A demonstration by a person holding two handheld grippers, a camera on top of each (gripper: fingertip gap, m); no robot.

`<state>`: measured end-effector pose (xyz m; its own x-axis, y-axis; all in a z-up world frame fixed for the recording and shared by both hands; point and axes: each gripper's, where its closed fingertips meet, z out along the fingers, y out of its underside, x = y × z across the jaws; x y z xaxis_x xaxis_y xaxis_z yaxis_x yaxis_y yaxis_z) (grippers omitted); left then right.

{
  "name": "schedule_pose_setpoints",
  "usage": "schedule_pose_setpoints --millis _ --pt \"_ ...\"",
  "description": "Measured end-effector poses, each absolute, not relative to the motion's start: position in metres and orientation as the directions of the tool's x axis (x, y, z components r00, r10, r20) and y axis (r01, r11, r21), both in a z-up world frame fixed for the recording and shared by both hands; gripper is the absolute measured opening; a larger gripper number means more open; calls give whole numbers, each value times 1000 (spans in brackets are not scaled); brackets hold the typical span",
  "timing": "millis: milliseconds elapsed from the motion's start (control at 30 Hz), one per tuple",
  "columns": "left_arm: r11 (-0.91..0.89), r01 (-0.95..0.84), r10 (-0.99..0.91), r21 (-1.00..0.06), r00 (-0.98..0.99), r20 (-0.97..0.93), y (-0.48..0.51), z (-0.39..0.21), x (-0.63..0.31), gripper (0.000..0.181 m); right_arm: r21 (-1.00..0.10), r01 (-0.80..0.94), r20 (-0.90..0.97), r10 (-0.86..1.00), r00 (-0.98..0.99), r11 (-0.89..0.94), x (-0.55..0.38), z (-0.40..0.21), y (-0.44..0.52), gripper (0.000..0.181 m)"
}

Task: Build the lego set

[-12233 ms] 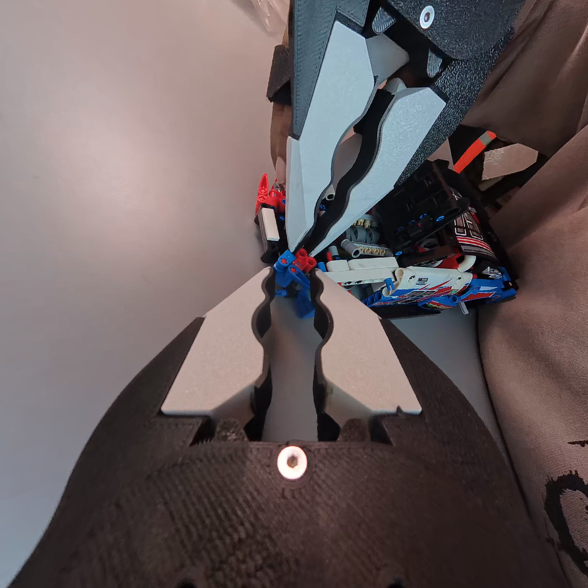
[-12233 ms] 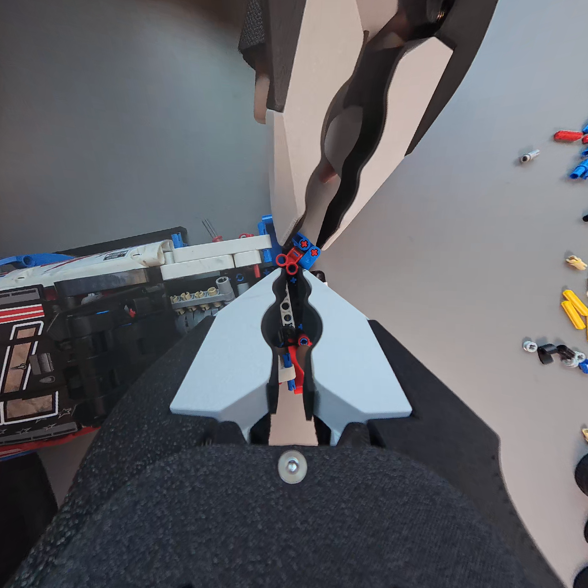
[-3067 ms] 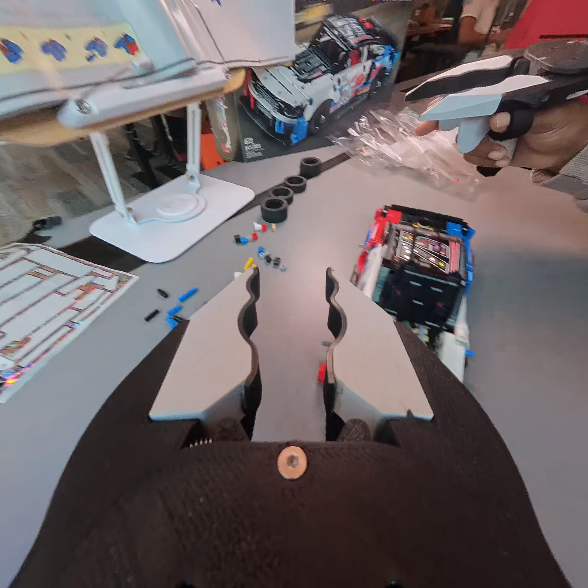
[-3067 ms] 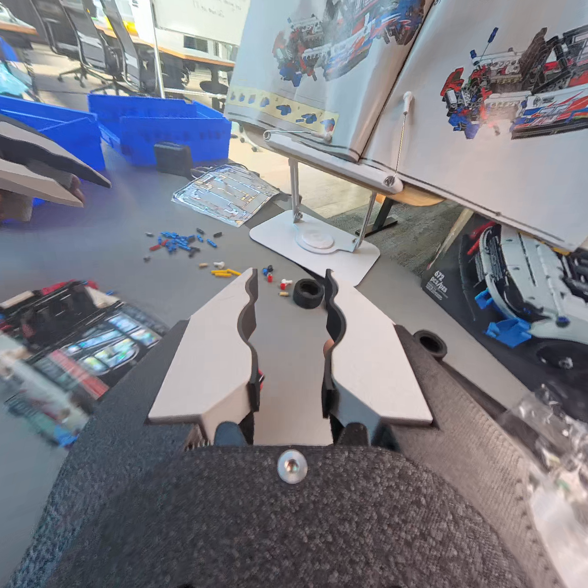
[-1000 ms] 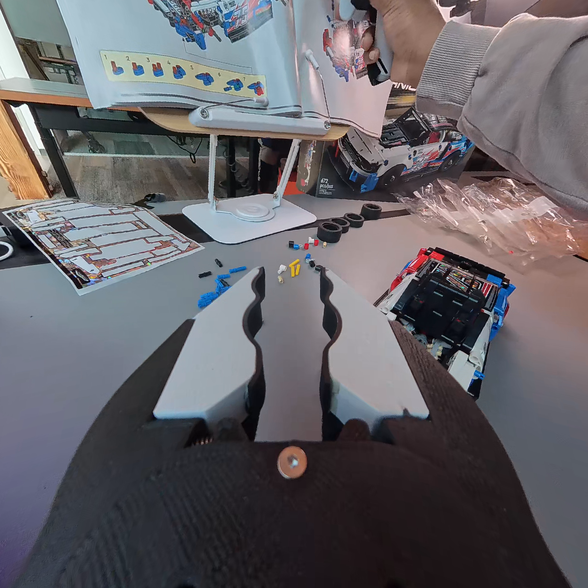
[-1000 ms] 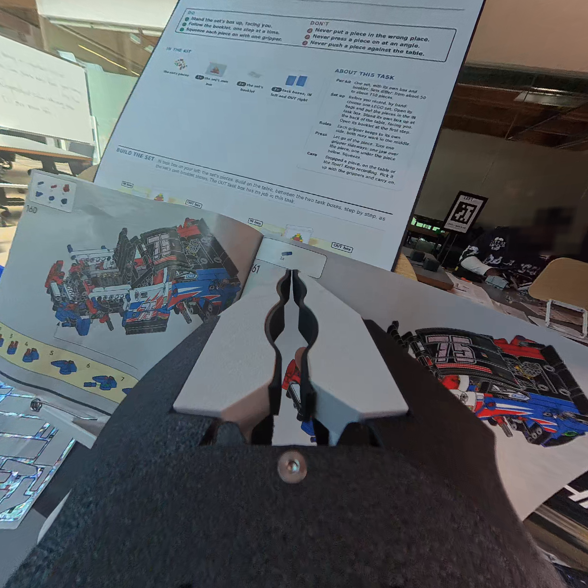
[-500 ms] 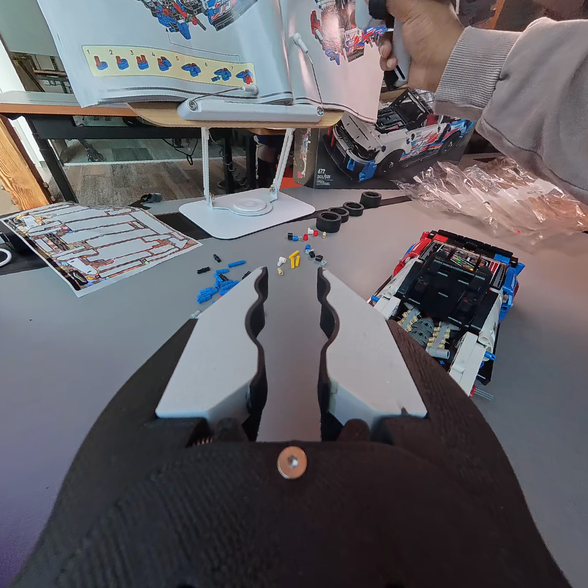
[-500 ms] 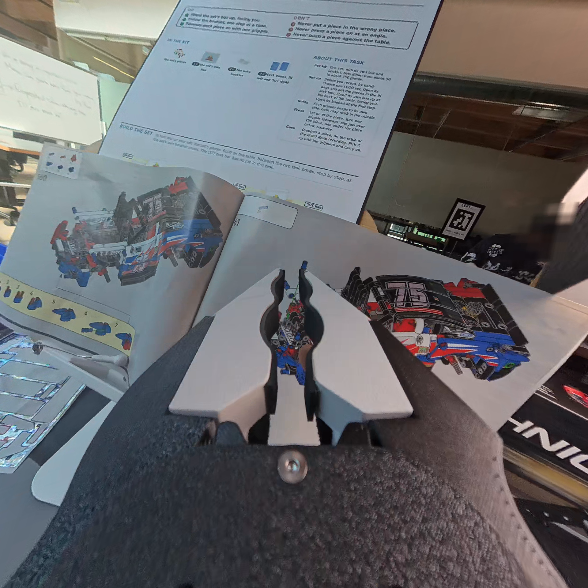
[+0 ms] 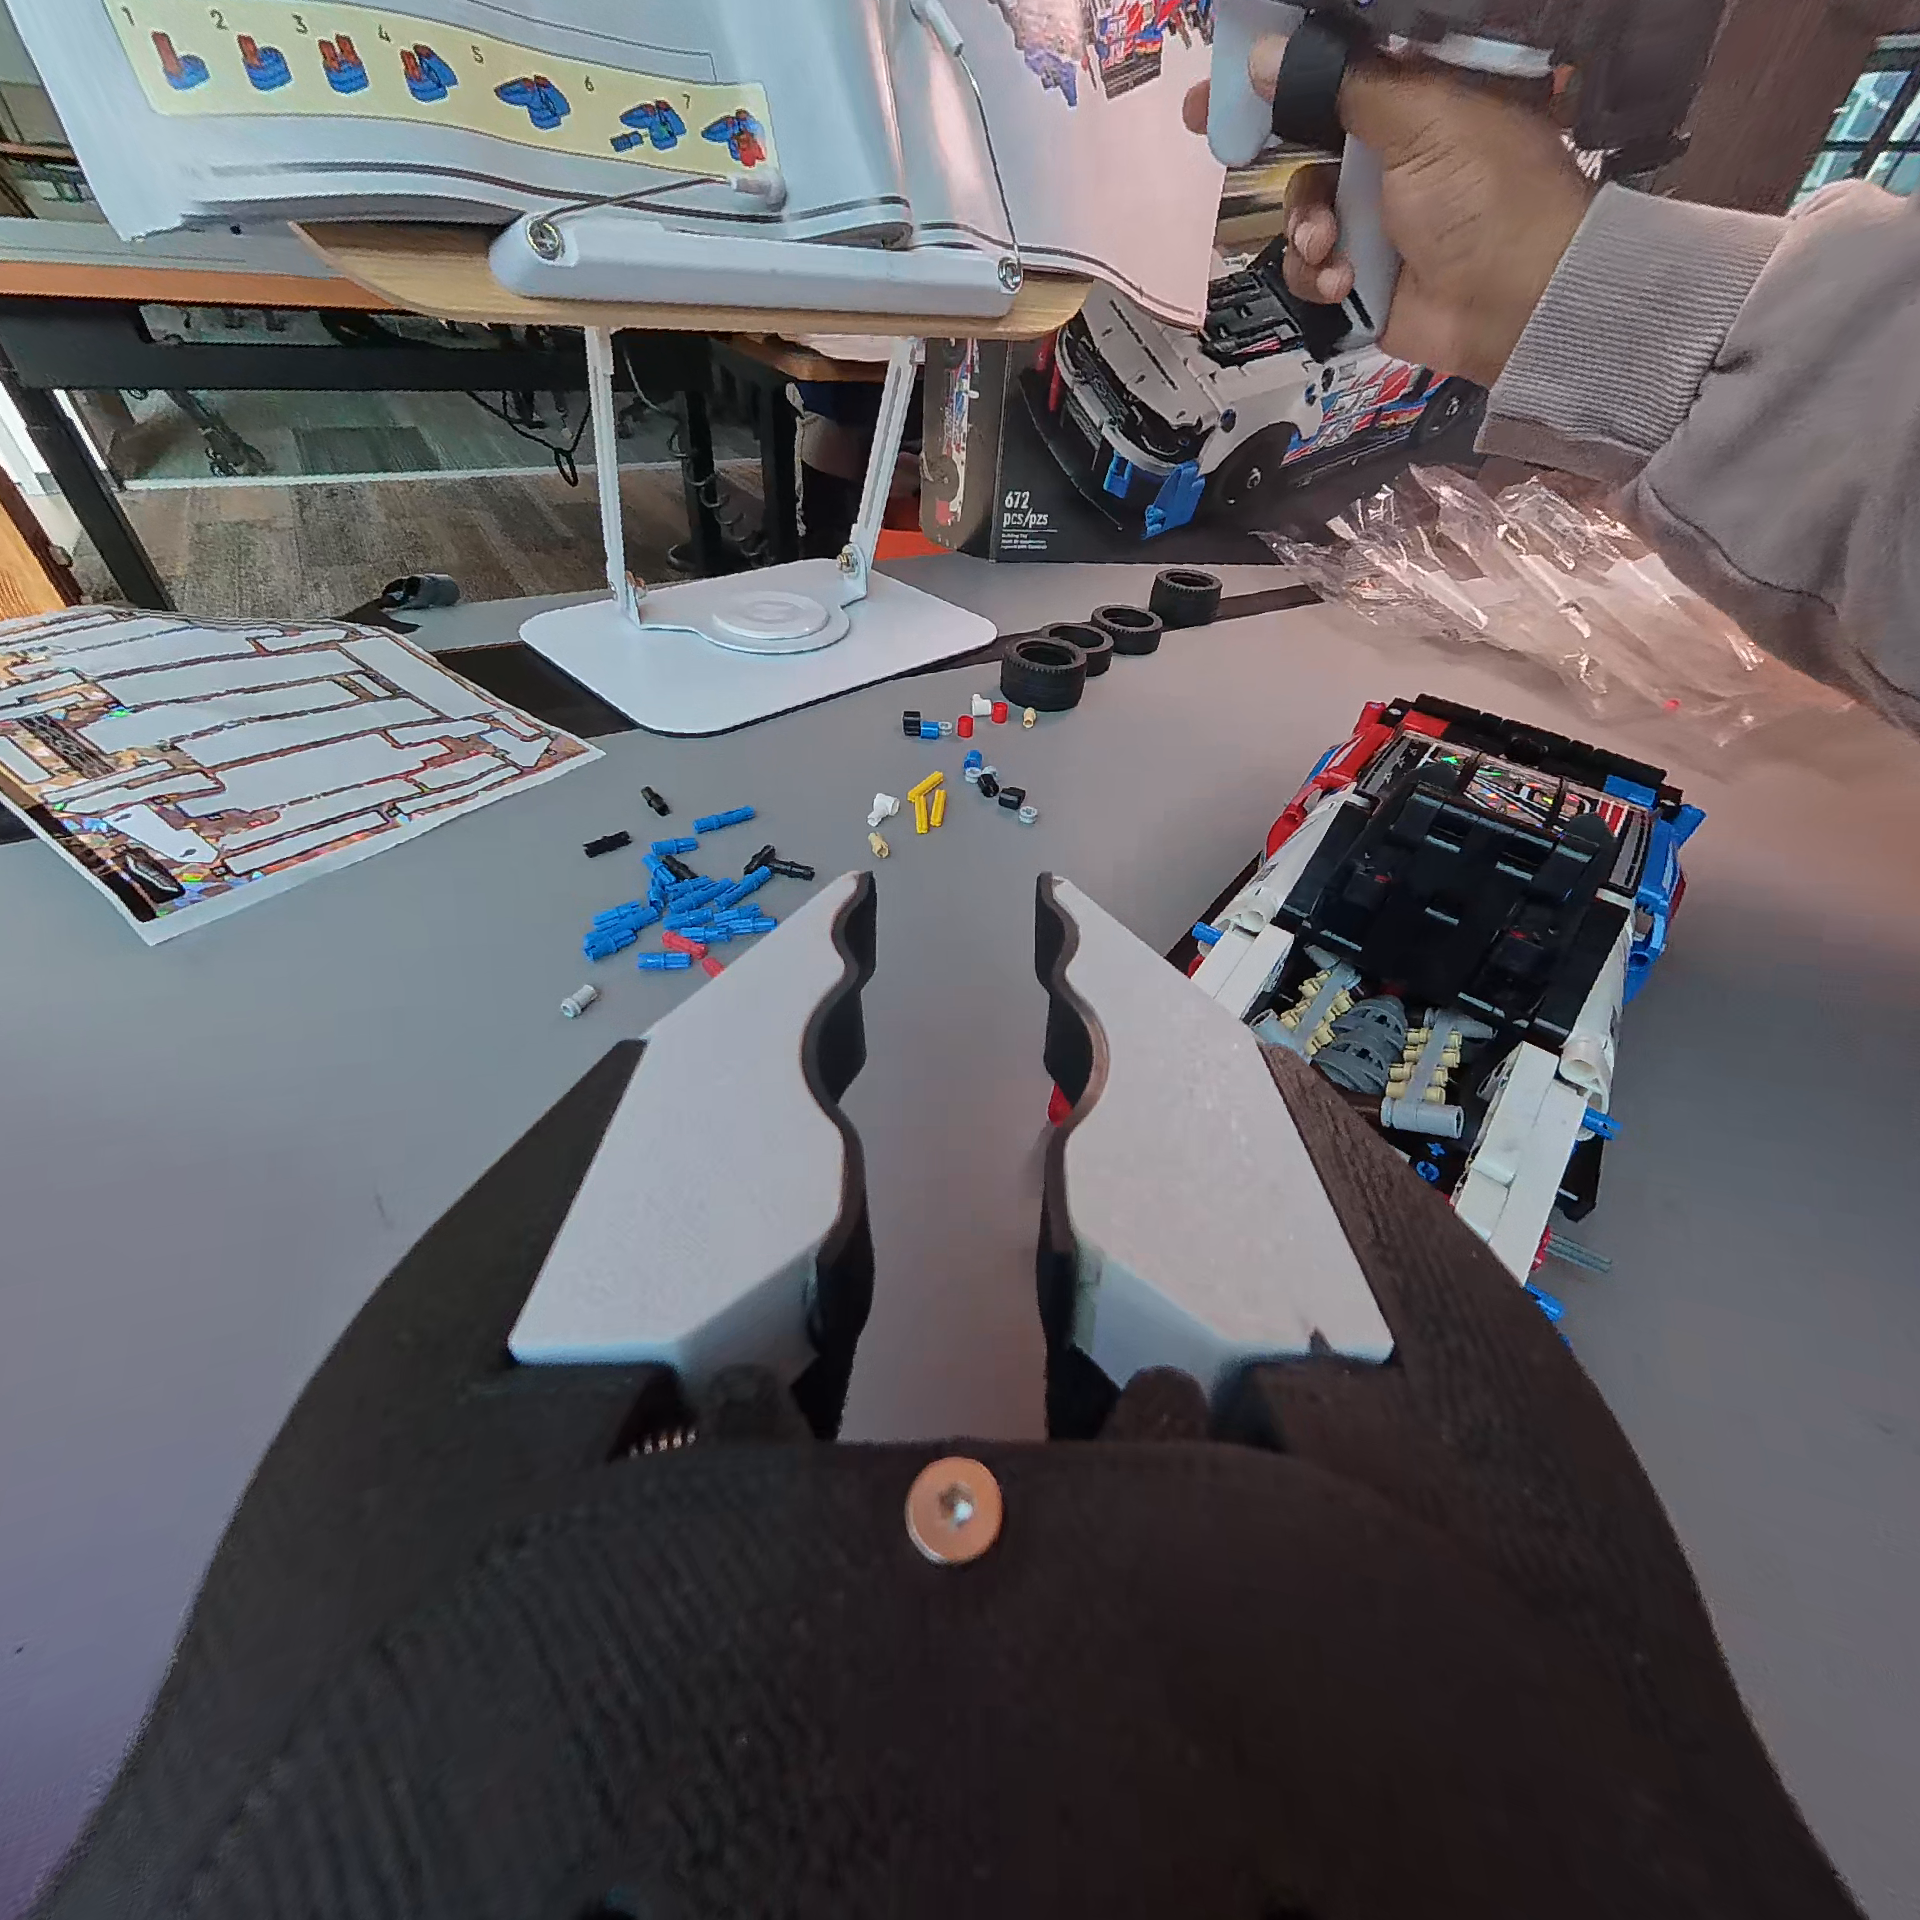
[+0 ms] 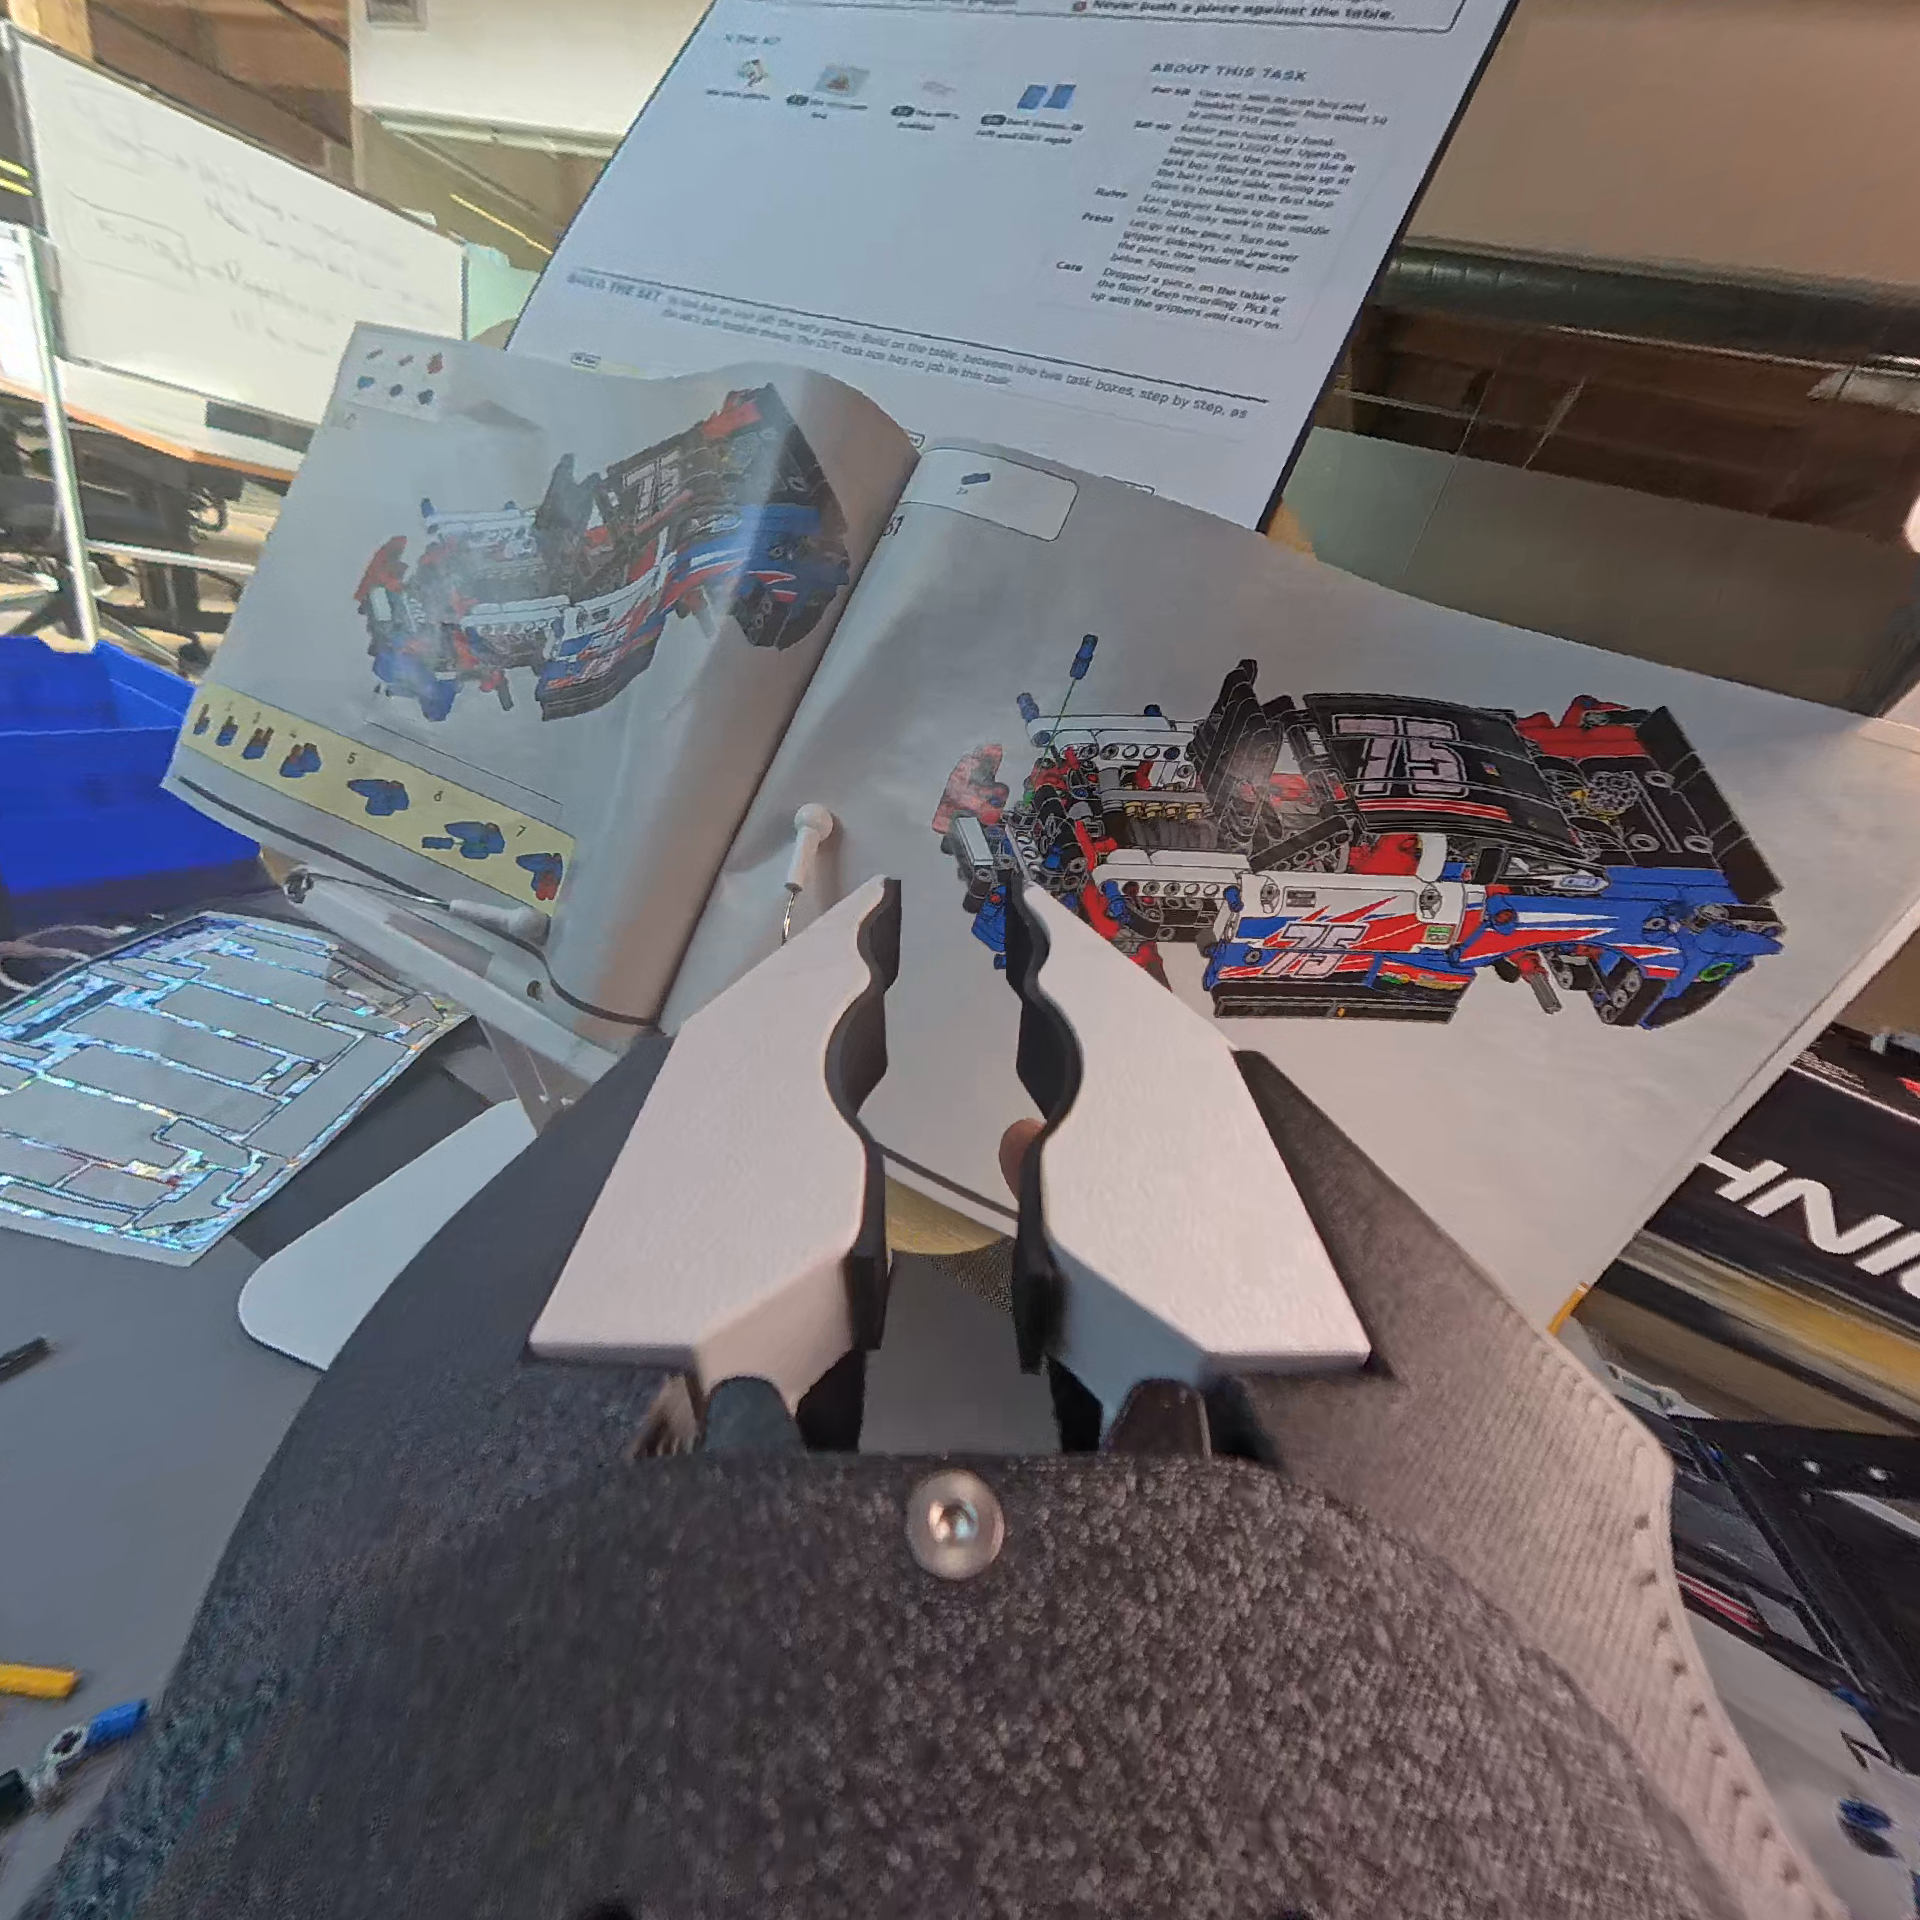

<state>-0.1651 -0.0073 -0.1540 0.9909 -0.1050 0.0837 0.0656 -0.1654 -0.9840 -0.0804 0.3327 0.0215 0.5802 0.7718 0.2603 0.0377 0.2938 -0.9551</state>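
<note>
The part-built lego car point(image 9: 1455, 935), black, white, blue and red, lies on the grey table point(image 9: 260, 1143) to the right of my left gripper point(image 9: 954, 888). That gripper is open and empty and hovers above the table. Loose blue pins point(image 9: 686, 914), yellow pieces point(image 9: 925, 800) and several black tyres point(image 9: 1091, 644) lie ahead of it. My right gripper point(image 10: 951, 891) is open and empty. It is raised in front of the right page of the open instruction booklet point(image 10: 1143, 1039). In the left wrist view a hand point(image 9: 1455, 208) holds the right gripper's handle by the booklet's edge point(image 9: 1091, 156).
The booklet rests on a white stand point(image 9: 758, 634) at the back. A sticker sheet point(image 9: 229, 748) lies at the left, crumpled plastic bags point(image 9: 1538, 592) and the set's box point(image 9: 1195, 416) at the back right. A printed sheet point(image 10: 1039, 208) stands behind the booklet, a blue bin point(image 10: 83, 748) at the far left. One gripper's finger ends stand about 40 centimeters off the other's.
My right gripper's jaws have opened wider and it has drawn back and lower from the booklet page. My left gripper has moved a little forward over the table and stays open.
</note>
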Motion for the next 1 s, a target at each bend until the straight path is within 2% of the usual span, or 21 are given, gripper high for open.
schedule_pose_setpoints --millis 167,333,1000 --pt "-176 67 -110 -982 990 87 -6 -157 -164 28 -942 132 329 780 533 308 -101 -1 335 38" --pt "-186 84 -90 -979 991 102 -7 -160 -171 28 -941 122 331 785 524 315 -117 6 343 48" --pt "-203 122 -96 -971 985 144 -5 -165 -172 27 -962 120 272 824 497 245 -127 8 356 50"
